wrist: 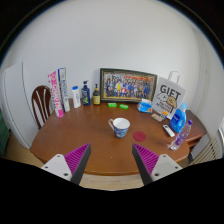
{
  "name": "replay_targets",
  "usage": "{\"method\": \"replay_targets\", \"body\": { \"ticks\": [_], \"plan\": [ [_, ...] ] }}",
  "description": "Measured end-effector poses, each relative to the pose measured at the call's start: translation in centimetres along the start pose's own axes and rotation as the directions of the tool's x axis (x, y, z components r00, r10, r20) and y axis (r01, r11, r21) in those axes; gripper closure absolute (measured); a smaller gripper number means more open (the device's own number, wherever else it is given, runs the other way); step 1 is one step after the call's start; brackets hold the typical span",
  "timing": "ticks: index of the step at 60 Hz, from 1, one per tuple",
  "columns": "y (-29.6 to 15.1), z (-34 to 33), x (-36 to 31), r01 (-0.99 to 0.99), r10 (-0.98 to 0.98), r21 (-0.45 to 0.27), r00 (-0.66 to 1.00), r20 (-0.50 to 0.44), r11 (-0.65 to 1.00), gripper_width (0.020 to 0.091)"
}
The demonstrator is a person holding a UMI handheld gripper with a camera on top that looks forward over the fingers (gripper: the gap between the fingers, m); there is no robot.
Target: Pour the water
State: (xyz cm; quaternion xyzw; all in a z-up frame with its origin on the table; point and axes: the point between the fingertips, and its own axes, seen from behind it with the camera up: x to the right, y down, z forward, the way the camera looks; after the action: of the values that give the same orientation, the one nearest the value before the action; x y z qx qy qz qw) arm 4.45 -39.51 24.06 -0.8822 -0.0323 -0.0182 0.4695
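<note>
A single ceramic mug (119,127), white with a blue band and a handle, stands near the middle of the round wooden surface (85,135), just ahead of the tongs (109,160) and a little toward the right-hand edge. One clear plastic water bottle (180,133) with a blue label stands tilted near the right edge, beside a small pink disc (140,134) lying flat on the wood.

The tongs are spread wide with nothing between them; their two fingers, each faced with a ribbed magenta pad (76,157), hang over the near edge of the surface, well short of the mug.

Along the far edge, against the pale wall, a framed group photograph (127,84) leans upright. Left of it stand about four bottles and tubes (85,94) and a tall pink carton (56,92). Two flat green lids (117,105) lie in front of the frame. At the far right a white paper bag printed "GIFT" (168,97) stands with a blue box (177,118) before it. One dark wooden chair (41,102) with a curved back sits at the left edge.
</note>
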Motion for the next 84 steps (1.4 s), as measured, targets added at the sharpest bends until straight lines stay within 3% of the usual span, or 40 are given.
{"method": "replay_targets", "body": {
  "ticks": [8, 19, 39, 53, 64, 68, 77, 84],
  "plan": [
    [1.0, 0.1, 2.8, -0.031, 0.031, -0.006, 0.999, -0.026, 0.999, 0.0252],
    [4.3, 1.4, 13.0, -0.050, 0.050, 0.000, 0.998, -0.038, 0.999, 0.0248],
    [9.5, 7.3, 32.6, -0.053, 0.061, 0.094, 0.994, -0.089, 0.994, 0.0249],
    [8.9, 15.3, 41.7, -0.027, 0.045, 0.177, 0.994, -0.098, 0.984, 0.0246],
    [7.8, 20.7, 43.5, -0.044, 0.062, 0.204, 0.995, -0.083, 0.978, 0.0257],
    [8.0, 22.4, 43.7, -0.040, 0.056, 0.206, 0.996, -0.071, 0.978, 0.0316],
    [7.6, 24.4, 43.7, -0.021, 0.040, 0.231, 0.996, -0.078, 0.973, 0.0578],
    [7.1, 24.7, 43.4, -0.018, 0.037, 0.259, 0.997, -0.068, 0.966, 0.0644]
  ]
}}
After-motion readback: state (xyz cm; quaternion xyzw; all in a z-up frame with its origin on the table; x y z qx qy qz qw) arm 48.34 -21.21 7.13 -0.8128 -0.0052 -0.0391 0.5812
